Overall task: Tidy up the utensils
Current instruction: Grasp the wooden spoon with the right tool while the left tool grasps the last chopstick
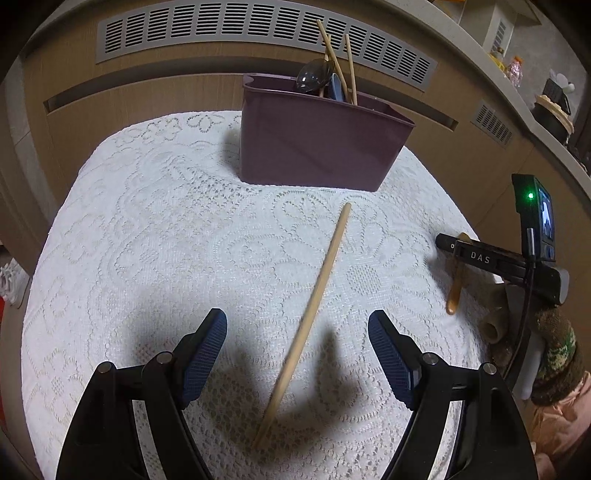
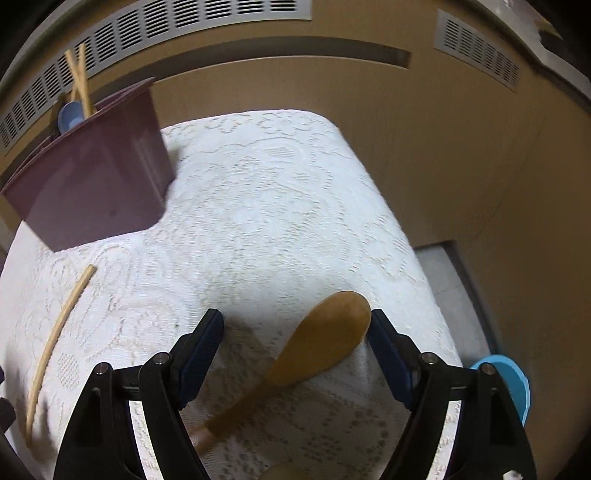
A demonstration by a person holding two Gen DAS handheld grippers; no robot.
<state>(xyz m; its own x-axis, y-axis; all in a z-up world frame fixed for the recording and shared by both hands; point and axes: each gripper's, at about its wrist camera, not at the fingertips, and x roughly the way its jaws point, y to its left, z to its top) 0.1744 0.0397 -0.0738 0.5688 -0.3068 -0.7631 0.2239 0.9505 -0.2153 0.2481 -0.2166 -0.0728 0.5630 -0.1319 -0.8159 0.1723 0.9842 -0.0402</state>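
Observation:
A purple bin (image 1: 317, 144) stands at the far side of the table on a white lace cloth (image 1: 147, 236); it holds chopsticks, a dark ladle and a blue spoon. A single wooden chopstick (image 1: 310, 310) lies on the cloth between the fingers of my open left gripper (image 1: 297, 326). In the right wrist view, a wooden spoon (image 2: 314, 350) lies on the cloth between the fingers of my open right gripper (image 2: 295, 328). The bin (image 2: 92, 184) and the chopstick (image 2: 55, 332) show at its left. The right gripper also shows in the left wrist view (image 1: 491, 262), above the wooden spoon's handle (image 1: 456, 284).
A wood-panelled wall with grey vents (image 1: 258, 33) rises behind the table. A blue object (image 2: 509, 384) sits past the table's right edge. A shelf with small items (image 1: 546, 99) runs at far right.

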